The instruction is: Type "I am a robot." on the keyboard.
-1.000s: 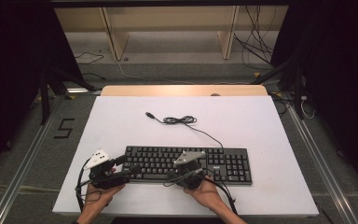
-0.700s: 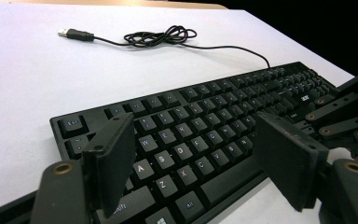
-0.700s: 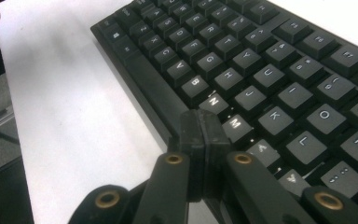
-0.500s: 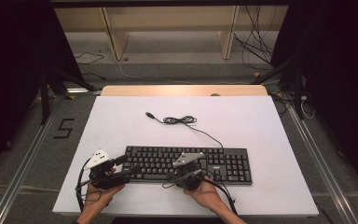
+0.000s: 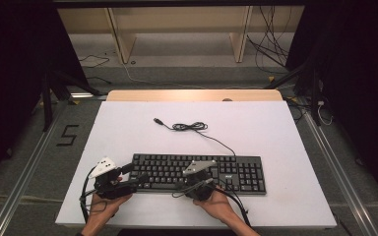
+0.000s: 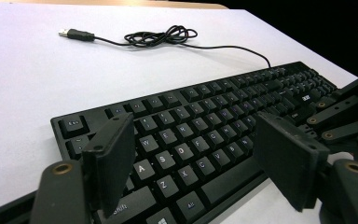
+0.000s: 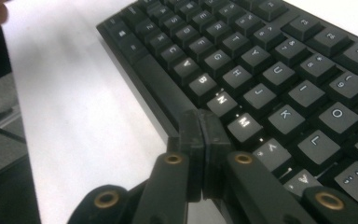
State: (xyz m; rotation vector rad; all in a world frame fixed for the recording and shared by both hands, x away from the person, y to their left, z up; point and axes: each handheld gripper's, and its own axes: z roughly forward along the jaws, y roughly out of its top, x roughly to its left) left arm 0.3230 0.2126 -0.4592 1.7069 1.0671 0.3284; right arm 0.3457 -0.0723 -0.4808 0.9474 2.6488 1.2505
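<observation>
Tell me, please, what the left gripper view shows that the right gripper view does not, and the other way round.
The left gripper view takes in the coiled cable with its USB plug, and the left gripper with jaws standing wide apart over the keys. The right gripper view brings the right gripper, jaws pressed together with nothing between them, at the keyboard's near edge beside the N and M keys. Both share the black keyboard on the white table.
</observation>
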